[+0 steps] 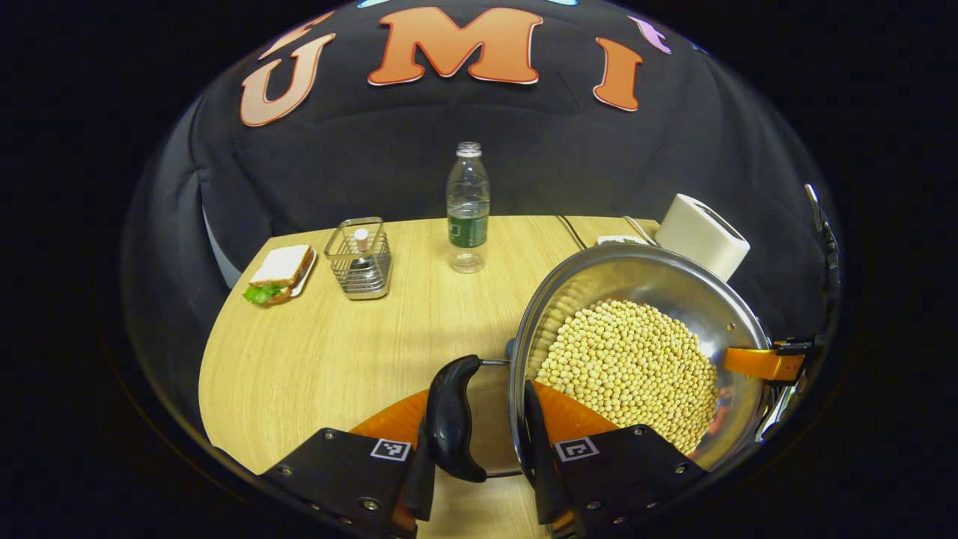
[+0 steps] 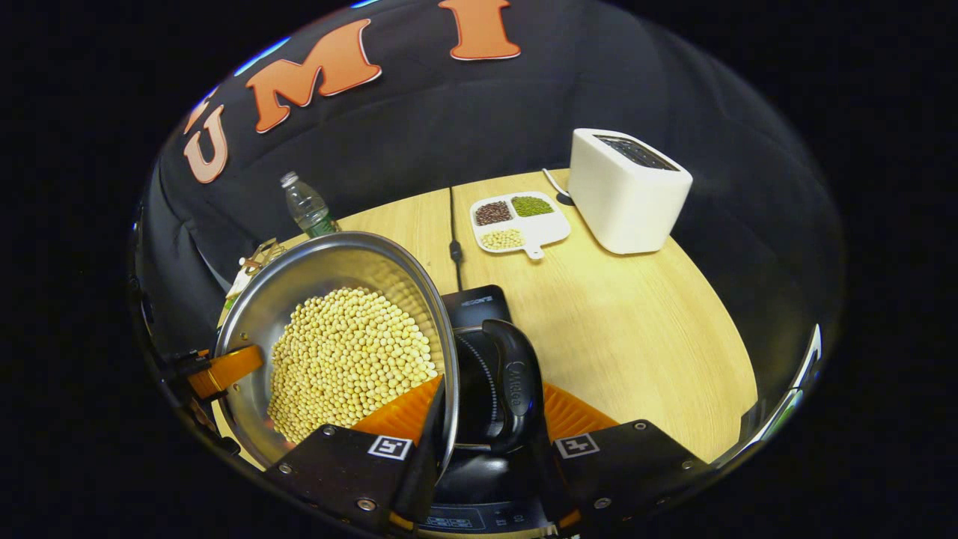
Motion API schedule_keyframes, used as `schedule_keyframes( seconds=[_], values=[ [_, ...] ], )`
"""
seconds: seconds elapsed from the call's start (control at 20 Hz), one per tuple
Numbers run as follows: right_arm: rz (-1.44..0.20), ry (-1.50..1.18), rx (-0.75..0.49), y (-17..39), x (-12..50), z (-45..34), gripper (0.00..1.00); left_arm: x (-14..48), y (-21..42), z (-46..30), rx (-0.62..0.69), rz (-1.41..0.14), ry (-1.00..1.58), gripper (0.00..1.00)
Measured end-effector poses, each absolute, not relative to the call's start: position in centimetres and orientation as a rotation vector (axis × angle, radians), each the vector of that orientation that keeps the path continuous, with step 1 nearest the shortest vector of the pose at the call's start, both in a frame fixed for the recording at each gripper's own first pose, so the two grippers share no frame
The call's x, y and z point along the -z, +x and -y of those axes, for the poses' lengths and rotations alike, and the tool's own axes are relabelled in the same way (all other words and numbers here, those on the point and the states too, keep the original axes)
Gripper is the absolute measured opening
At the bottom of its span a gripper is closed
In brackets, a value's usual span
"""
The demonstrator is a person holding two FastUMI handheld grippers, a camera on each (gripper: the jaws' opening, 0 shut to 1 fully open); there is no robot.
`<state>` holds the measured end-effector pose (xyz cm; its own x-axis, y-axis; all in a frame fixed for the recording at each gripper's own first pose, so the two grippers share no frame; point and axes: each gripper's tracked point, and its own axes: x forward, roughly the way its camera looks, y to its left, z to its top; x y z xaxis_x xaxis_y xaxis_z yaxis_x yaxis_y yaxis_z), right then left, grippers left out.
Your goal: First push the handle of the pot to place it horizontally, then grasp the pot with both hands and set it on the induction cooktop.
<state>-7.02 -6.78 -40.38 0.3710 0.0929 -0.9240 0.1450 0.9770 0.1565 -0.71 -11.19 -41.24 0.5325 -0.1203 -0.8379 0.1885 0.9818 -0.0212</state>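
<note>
1. Pot (image 1: 644, 352): steel, holding pale round beans (image 1: 632, 367); it hangs over the right part of the worktop (image 1: 322, 352), tilted in both views. In the right gripper view the pot (image 2: 329, 329) sits above the induction cooktop (image 2: 479, 374); whether its base touches the cooktop cannot be told.
2. Left claw (image 1: 479, 479): narrowed about the pot's black side handle (image 1: 453, 419) and rim, one finger outside the handle, the other inside the pot wall. Firm pressing of both fingers cannot be confirmed.
3. Right claw (image 2: 483, 471): likewise narrowed about the opposite black handle (image 2: 516, 389) and rim. In the left gripper view the right claw (image 1: 771, 363) shows at the far rim, cut off by the picture edge.
4. Surroundings, left gripper view: clear plastic bottle (image 1: 468, 209) upright at the rear; wire basket (image 1: 359, 258) holding a small bottle; sandwich on a plate (image 1: 281, 273) at the far left. All well apart from the pot.
5. Surroundings, right gripper view: white toaster (image 2: 625, 191) at the rear right; divided white dish (image 2: 520, 221) of three kinds of beans just beside it; a black cable (image 2: 453, 239) running back from the cooktop.
6. Obscured: the cooktop's surface is mostly hidden by pot and claw; its front panel markings are too small to make out.
</note>
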Motion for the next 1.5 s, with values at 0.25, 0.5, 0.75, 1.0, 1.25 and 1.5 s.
schedule_keyframes(
  seconds=[0.25, 0.5, 0.75, 1.0, 1.25, 1.5],
  values=[
    [-1.206, 0.234, 0.07, -7.2, 41.5, 9.5, 0.55, 42.4, -0.4, 14.1, 0.215, -1.003, 0.096, 0.58],
    [-1.223, 0.235, 0.081, -6.8, 43.0, 10.4, 0.55, 43.6, 0.3, 15.4, 0.236, -1.008, 0.122, 0.54],
    [-1.23, 0.225, 0.077, -6.5, 44.0, 10.5, 0.55, 44.9, 0.3, 15.3, 0.215, -1.027, 0.104, 0.54],
    [-1.223, 0.21, 0.066, -6.0, 44.3, 9.8, 0.55, 45.2, 0.5, 14.6, 0.204, -1.022, 0.093, 0.54],
    [-1.219, 0.196, 0.073, -5.5, 44.7, 9.7, 0.58, 45.3, 0.7, 14.0, 0.202, -1.022, 0.09, 0.55],
    [-1.103, 0.003, 0.065, -3.5, 42.8, 11.0, 0.74, 43.4, 0.9, 14.1, 0.202, -0.979, 0.14, 0.65]
  ],
)
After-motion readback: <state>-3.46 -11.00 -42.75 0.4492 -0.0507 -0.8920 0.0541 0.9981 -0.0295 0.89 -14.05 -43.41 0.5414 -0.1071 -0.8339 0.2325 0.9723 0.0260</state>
